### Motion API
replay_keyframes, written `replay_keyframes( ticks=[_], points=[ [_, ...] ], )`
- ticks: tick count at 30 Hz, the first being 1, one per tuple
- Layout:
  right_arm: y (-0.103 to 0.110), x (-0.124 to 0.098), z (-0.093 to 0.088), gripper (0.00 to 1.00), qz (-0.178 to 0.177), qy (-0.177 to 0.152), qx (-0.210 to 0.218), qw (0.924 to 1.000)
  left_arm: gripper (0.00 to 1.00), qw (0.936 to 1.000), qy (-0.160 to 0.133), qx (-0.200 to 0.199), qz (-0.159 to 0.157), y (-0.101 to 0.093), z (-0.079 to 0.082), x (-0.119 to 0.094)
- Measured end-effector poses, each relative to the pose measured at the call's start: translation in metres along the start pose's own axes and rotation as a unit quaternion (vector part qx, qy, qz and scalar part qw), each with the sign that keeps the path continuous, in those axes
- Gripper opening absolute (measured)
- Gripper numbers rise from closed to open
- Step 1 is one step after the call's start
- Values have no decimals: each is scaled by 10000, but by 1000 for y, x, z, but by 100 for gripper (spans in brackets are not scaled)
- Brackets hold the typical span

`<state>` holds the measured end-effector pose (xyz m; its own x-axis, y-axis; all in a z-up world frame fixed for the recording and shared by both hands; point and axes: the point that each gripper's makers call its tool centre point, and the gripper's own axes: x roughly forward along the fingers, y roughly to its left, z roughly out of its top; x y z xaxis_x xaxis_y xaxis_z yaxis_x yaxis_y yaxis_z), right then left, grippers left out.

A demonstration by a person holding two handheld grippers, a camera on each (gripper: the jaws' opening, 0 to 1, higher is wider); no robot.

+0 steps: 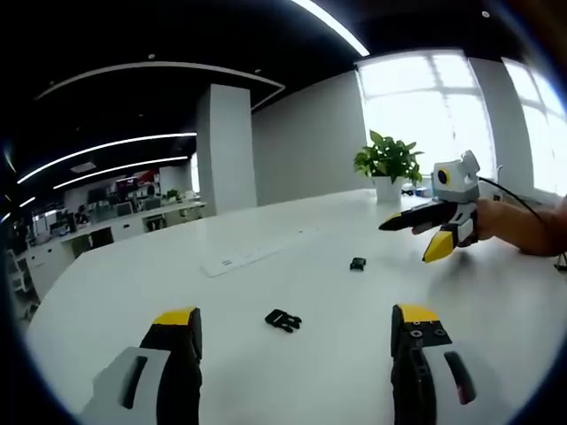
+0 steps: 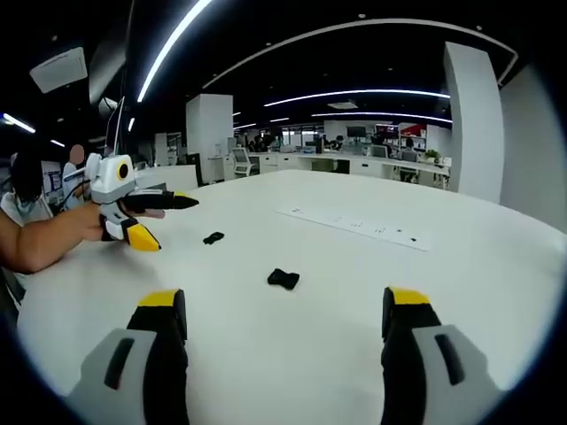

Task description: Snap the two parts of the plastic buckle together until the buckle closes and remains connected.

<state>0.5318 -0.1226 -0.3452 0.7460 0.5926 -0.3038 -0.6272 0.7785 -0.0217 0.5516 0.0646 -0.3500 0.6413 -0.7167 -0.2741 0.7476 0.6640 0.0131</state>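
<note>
Two black plastic buckle parts lie apart on the white table [image 1: 133, 274]. In the left gripper view one part [image 1: 283, 320] rests just beyond my left gripper [image 1: 297, 319], whose jaws stand wide open and empty; the other part [image 1: 358, 263] lies farther off. To the right, the right gripper [image 1: 405, 241] hovers above the table, open. In the right gripper view a part [image 2: 283, 278] lies just ahead of my right gripper [image 2: 285, 299], open and empty. The second part [image 2: 213, 237] lies near the left gripper [image 2: 177, 225], held open at the left.
A long white socket strip [image 1: 257, 252] [image 2: 354, 226] lies across the table beyond the buckle parts. A potted plant [image 1: 388, 164] stands at the far edge by the windows. A person's forearm [image 2: 44, 235] and hand [image 1: 523, 230] hold the grippers. Office desks stand behind.
</note>
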Motion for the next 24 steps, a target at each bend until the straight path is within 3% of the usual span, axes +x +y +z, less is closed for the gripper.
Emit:
replay_keyframes(
  ticks=[11,24],
  points=[
    [-8,7,-3,92,-38,164,-3,9999,87,9999,-65,-75,-80,8,6,9],
    [-6,27,15,91,85,76,-111,9999,86,9998,67,-84,-142,9,0,10]
  ],
)
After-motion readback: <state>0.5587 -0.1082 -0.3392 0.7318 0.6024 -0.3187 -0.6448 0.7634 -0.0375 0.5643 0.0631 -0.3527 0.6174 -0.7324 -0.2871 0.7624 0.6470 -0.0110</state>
